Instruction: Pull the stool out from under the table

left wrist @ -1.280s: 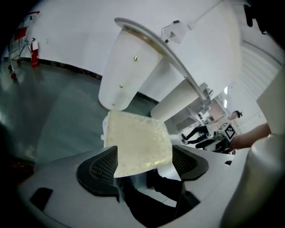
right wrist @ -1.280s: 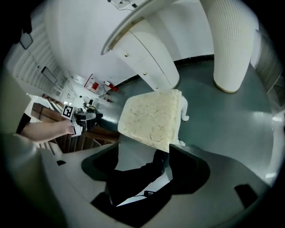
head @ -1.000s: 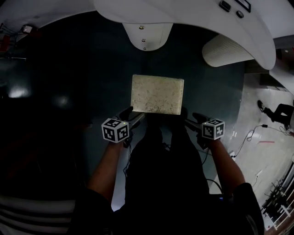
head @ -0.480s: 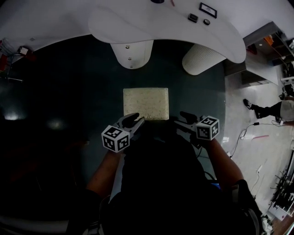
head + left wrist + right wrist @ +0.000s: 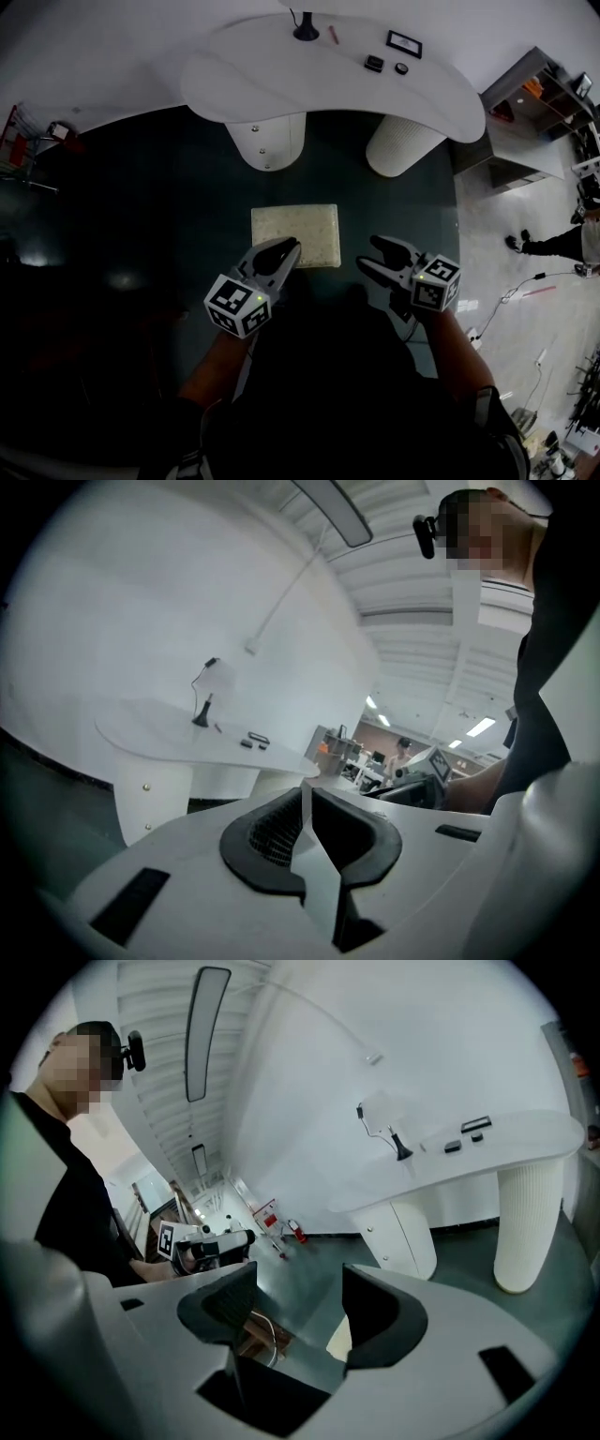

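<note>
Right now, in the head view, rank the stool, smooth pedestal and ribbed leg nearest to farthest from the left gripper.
1. stool, just ahead of the left gripper.
2. smooth pedestal, straight ahead beyond the stool.
3. ribbed leg, farther, ahead right.
The gripper's fingers have just been closing, nothing between them.

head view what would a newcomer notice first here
The pale speckled stool stands on the dark floor, clear of the curved white table above it in the picture. Nearer the person are the left gripper, whose jaws have just been closing on nothing, and the right gripper, jaws apart and empty.
</note>
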`<state>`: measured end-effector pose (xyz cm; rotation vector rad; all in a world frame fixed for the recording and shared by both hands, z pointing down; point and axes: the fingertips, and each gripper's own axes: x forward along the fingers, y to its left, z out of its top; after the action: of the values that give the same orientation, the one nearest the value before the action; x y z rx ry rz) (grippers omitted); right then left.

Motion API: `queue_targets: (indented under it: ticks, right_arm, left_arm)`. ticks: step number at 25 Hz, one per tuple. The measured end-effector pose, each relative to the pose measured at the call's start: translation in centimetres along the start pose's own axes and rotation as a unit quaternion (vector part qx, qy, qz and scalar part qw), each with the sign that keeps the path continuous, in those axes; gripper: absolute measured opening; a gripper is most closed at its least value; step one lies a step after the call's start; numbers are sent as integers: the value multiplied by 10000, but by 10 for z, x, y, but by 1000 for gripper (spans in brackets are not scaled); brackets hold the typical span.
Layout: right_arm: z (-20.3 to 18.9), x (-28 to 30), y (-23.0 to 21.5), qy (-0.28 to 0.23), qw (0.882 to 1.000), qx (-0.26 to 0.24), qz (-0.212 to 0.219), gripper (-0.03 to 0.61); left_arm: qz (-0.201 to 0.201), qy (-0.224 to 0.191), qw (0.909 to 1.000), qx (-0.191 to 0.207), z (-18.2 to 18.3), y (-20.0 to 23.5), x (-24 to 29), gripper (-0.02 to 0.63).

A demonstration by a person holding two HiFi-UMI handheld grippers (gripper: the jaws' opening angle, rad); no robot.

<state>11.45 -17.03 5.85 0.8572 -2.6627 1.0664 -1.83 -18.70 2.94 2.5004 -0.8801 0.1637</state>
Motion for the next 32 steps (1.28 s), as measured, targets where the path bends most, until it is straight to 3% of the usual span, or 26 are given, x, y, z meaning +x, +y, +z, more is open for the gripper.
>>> queue_targets:
  ticks: [7,11,15,18,26,32]
  right_arm:
    - [44,-67,12,-486,9969,-583,183,231]
    - [65,-115,14,-900,9934,-594,387,196]
    - [74,-152,14,-934,9871,-1177,560,162]
    - [81,-170,16,-1025,9839,-1318,636,138]
    - [96,-179,29,-1217,9776,-1699,260,64]
    - [113,-158,59,-1605,9728,-1663,181,31]
  left_arm:
    - [208,-327,9985,382,47,-64,37,28]
    - [477,-502,9968,389,55,-108,58,27]
    - [691,-708,9941,450,67,-151,74,26]
    - [850,-789,9920,508,74,-172,79,26]
    - [1278,-887,9851,730,96,-169,55,26]
    - [1435,-1004,9793,1012,113,-149,15,26]
